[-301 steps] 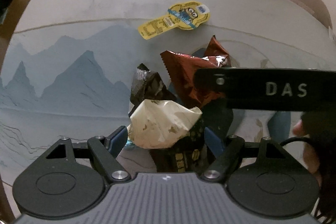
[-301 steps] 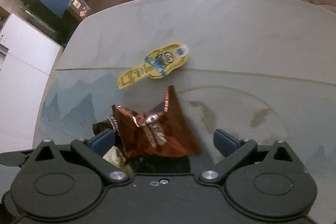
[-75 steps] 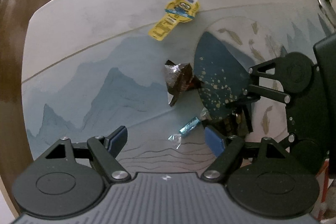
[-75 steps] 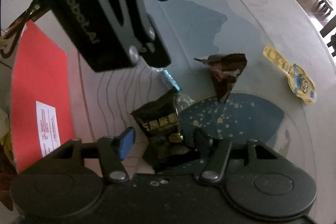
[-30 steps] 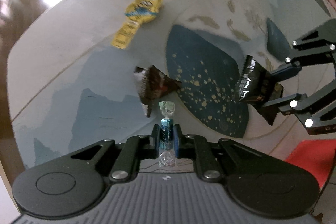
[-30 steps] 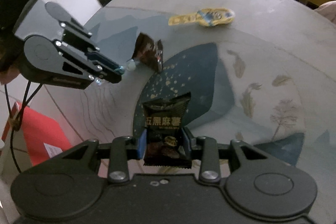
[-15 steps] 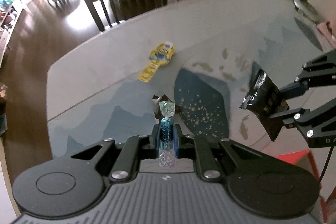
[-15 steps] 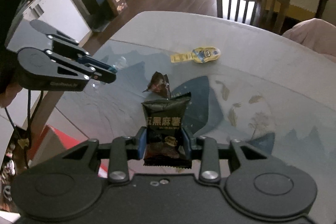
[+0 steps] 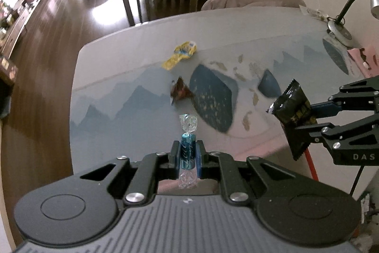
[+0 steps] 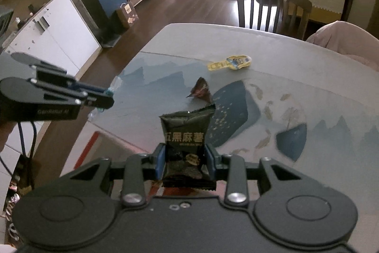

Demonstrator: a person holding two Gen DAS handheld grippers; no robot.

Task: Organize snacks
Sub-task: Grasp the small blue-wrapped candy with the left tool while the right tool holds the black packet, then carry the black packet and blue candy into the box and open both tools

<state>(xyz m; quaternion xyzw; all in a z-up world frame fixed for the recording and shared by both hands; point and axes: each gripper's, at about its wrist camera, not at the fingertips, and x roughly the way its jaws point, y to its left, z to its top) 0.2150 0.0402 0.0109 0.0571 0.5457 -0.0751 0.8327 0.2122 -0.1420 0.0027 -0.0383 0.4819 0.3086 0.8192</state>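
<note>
Both claws loaded, lifted above the surface (image 9: 118, 68)
Left claw (image 9: 188, 154) grips blue twist-wrapped candy (image 9: 188, 151); right claw (image 10: 186, 161) clamps black gold-lettered packet (image 10: 186, 134)

A glossy, smooth printed sheet is seen over the desk (image 9: 123, 77). The blue candy (image 9: 188, 151) is wrapped in clear, crinkled film. The black snack pack (image 10: 186, 139) is made of shiny foil-like plastic, as is the brown wrapper (image 10: 200, 89). Matt black plastic with bright metal rivets is shown on the left tool (image 9: 188, 154) and right tool (image 10: 186, 164). A polished wooden floor (image 9: 40, 44) is visible.
</note>
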